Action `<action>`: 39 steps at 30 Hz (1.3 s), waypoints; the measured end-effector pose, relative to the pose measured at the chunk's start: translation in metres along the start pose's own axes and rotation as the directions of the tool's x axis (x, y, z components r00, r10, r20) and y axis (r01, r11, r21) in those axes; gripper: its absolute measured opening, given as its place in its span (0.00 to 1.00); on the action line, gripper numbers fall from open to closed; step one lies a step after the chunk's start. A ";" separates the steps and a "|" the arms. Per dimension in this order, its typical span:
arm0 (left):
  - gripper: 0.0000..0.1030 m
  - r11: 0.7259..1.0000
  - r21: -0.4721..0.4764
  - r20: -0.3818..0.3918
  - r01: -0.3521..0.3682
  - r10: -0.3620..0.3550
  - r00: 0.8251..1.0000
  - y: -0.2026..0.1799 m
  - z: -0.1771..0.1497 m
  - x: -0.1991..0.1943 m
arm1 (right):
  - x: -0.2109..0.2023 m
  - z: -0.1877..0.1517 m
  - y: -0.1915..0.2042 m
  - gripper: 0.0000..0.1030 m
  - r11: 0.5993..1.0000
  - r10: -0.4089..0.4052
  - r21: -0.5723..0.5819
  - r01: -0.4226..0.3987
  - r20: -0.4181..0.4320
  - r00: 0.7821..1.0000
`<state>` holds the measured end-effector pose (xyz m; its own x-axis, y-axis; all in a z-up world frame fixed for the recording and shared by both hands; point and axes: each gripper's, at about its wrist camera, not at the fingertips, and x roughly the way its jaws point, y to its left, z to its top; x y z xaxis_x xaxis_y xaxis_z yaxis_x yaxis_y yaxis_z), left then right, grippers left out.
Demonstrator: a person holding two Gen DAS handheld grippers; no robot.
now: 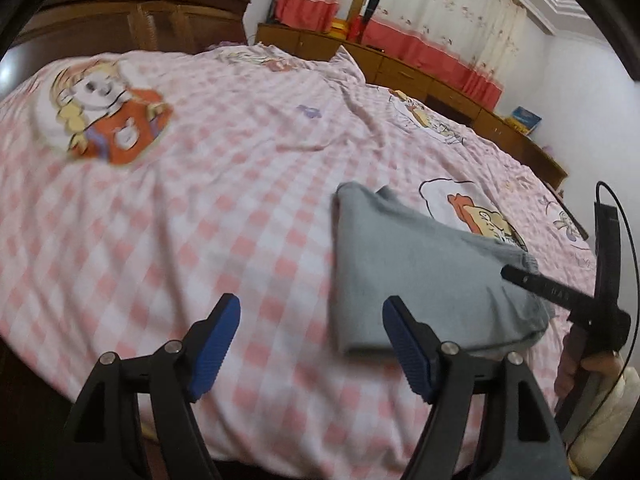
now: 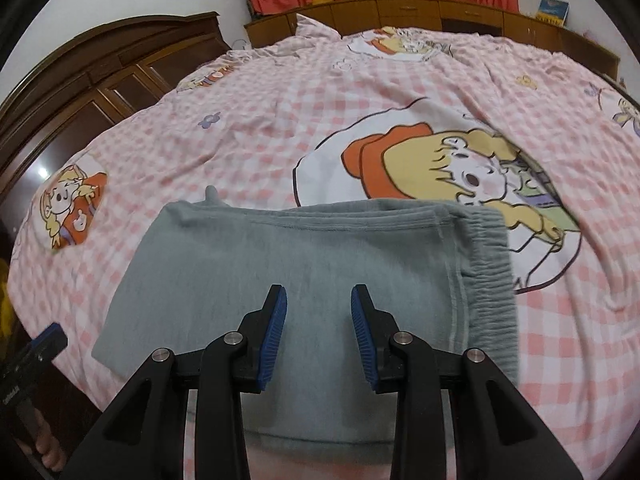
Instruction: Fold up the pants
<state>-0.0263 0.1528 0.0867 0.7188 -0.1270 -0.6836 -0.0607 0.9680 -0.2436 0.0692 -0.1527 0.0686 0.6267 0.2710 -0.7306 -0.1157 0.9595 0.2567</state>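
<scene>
The grey pants [image 2: 304, 264] lie folded into a flat rectangle near the bed's front edge, ribbed waistband [image 2: 490, 276] on the right. My right gripper [image 2: 319, 322] hovers open over the folded pants, nothing between its blue pads. In the left wrist view the same pants [image 1: 416, 264] lie to the right of my left gripper [image 1: 311, 334], which stands wide open above the checked cover with nothing held. The right gripper's black body [image 1: 576, 300] shows at the far right, over the pants' corner.
A pink-and-white checked bed cover [image 1: 200, 208] with cartoon prints spreads across the bed. A dark wooden wardrobe [image 2: 80, 92] stands at the left. Low wooden cabinets [image 1: 420, 68] and red-trimmed curtains [image 1: 432, 16] line the far wall. A person's hand [image 1: 592, 368] holds the right gripper.
</scene>
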 end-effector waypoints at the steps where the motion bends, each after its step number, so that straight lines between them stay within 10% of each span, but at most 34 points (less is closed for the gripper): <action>1: 0.75 1.000 0.009 0.003 0.009 -0.009 1.000 -0.004 0.004 0.004 | 0.002 0.000 0.001 0.33 1.000 -0.003 -0.001 0.003 -0.006 1.000; 9: 0.75 0.993 0.101 -0.065 0.068 -0.062 0.996 -0.054 0.026 0.066 | 0.012 -0.007 -0.011 0.33 0.998 -0.064 -0.017 0.063 -0.033 0.997; 13: 0.76 0.992 0.128 -0.163 -0.001 0.022 0.986 -0.047 0.008 0.101 | 0.019 -0.013 -0.015 0.32 0.996 -0.045 -0.083 0.042 -0.037 0.998; 26: 0.76 0.991 0.121 -0.146 0.056 -0.038 0.989 -0.030 -0.006 0.074 | -0.011 -0.035 -0.038 0.21 0.985 -0.007 -0.170 -0.003 -0.059 0.998; 36: 0.75 0.985 0.146 -0.069 0.089 -0.080 0.994 -0.057 0.068 0.084 | -0.011 0.023 -0.021 0.22 0.989 0.003 -0.150 0.009 0.083 0.997; 39: 0.38 0.987 0.137 -0.083 0.088 -0.077 0.994 -0.070 0.078 0.115 | 0.014 0.030 -0.038 0.22 0.993 -0.024 -0.111 0.029 0.046 0.999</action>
<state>0.1143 0.0871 0.0788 0.6613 -0.2189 -0.7175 0.0984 0.9735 -0.2063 0.1052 -0.1874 0.0673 0.6640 0.2438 -0.7068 -0.1823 0.9696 0.1631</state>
